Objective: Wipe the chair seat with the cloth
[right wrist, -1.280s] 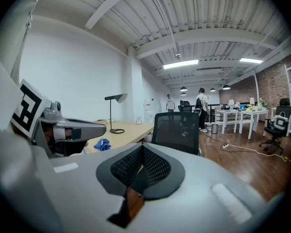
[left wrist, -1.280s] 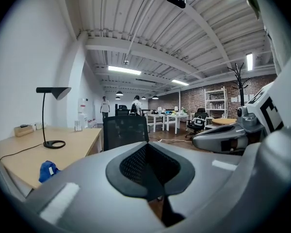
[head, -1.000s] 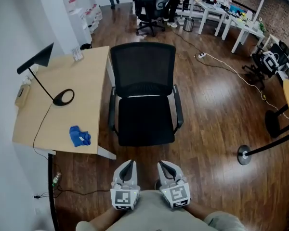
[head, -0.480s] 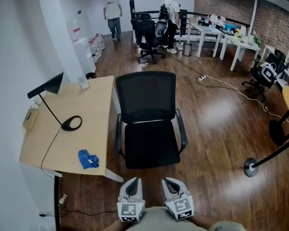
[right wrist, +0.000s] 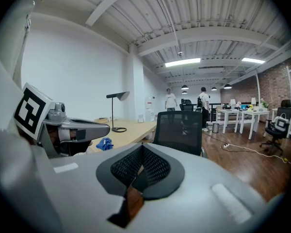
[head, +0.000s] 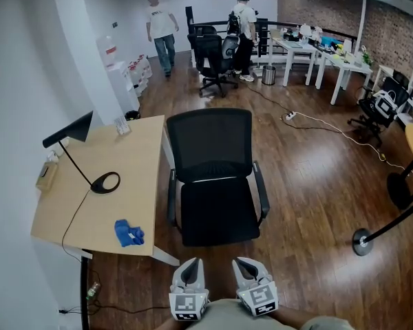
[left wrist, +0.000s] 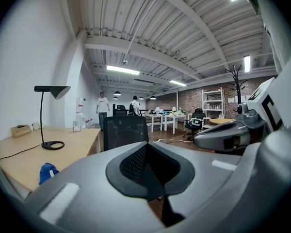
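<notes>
- Both of my tongs are clenched with nothing between them: the left gripper (head: 191, 262) and the right gripper (head: 245, 262) sit side by side, close in front of me, just short of the chair's front edge.
- The small crumpled blue cloth (head: 129, 233) lies on the light wooden desk (head: 127, 170), near its front corner. It is well apart from the black padded chair seat (head: 217, 215) and to my left of it.
- The seat shows bare, with nothing on it. I can't make out dirt or streaks from the head view.
- I judge this fits two stages alike: the cloth waiting to be fetched, or laid back down after wiping. So I name no move here.
- On handling, the cloth is soft and bunched, so a pinch on its raised fold should hold better than one on a flat edge.
- The black armrests (head: 262, 191) flank the seat, so any stroke must run between them.
</notes>
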Available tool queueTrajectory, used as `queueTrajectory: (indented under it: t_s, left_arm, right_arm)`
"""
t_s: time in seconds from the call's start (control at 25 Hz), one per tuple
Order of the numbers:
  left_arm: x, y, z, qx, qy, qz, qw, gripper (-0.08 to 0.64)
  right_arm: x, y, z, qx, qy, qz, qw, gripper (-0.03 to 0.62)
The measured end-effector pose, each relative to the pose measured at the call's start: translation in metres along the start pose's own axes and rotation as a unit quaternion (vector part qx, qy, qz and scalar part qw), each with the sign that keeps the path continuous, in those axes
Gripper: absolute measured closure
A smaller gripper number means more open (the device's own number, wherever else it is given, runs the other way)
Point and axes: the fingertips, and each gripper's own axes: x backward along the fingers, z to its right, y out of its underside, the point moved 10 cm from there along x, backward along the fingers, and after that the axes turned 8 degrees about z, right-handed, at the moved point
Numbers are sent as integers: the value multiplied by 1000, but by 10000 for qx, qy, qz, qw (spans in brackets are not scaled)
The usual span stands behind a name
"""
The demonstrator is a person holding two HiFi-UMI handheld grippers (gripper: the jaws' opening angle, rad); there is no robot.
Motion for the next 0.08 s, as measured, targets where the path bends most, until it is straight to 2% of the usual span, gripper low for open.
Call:
queueTrajectory:
  t_s: [0.08]
  left_arm:
    - [1, -1, 1, 9, -19, -4, 10000, 557]
  right_arm:
    - [1, 0, 0, 1, -17, -6, 10000, 592]
